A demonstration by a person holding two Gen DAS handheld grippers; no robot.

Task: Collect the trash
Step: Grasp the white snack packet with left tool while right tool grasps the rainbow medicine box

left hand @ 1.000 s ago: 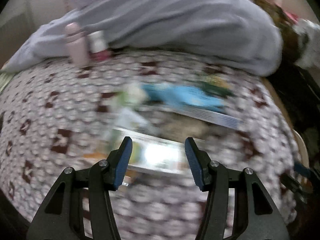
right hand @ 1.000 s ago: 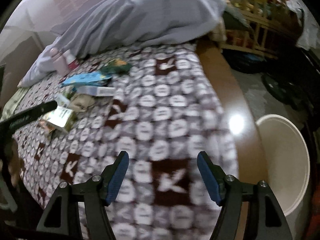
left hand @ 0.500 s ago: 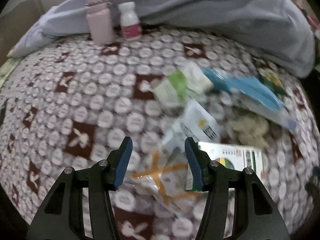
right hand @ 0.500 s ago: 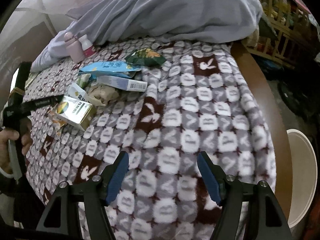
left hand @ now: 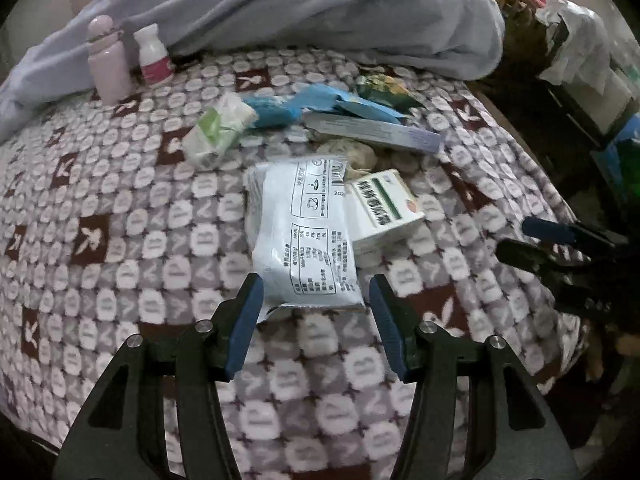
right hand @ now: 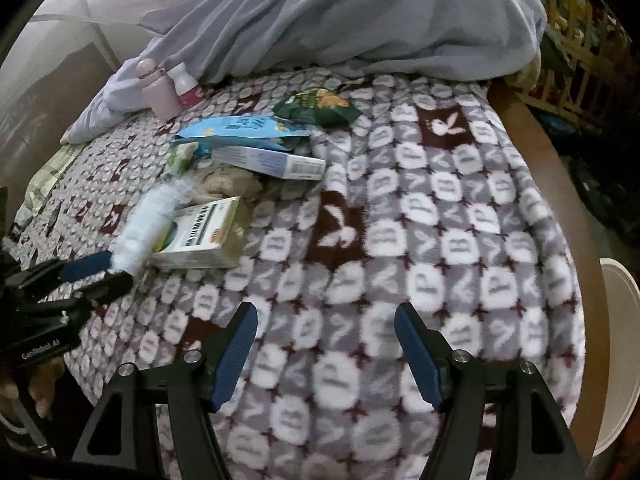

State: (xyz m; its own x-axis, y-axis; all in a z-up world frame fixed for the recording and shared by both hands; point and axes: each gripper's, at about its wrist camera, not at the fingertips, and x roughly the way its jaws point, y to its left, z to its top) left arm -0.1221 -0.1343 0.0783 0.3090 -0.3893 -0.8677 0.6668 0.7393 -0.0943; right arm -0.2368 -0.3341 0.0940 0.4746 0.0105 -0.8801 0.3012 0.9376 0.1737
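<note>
L gripper [left hand: 316, 300] jaws apart, white printed pouch [left hand: 308, 236] lying btwn tips, unpinched, on patterned blanket [left hand: 120, 240]. R gripper [right hand: 326, 334] spread over bare blanket. Only R view shows cream bin [right hand: 618, 340] off bed edge; farther, green snack bag [right hand: 316, 108].

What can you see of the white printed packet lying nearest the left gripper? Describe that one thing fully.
The white packet is a flat, glossy plastic pouch printed with black text boxes, small symbols and a barcode. It lies flat on the patterned blanket, its long side pointing away from the left gripper. Its near edge sits between the open jaws, though contact is unclear. Its right edge meets a small white and green box.
</note>
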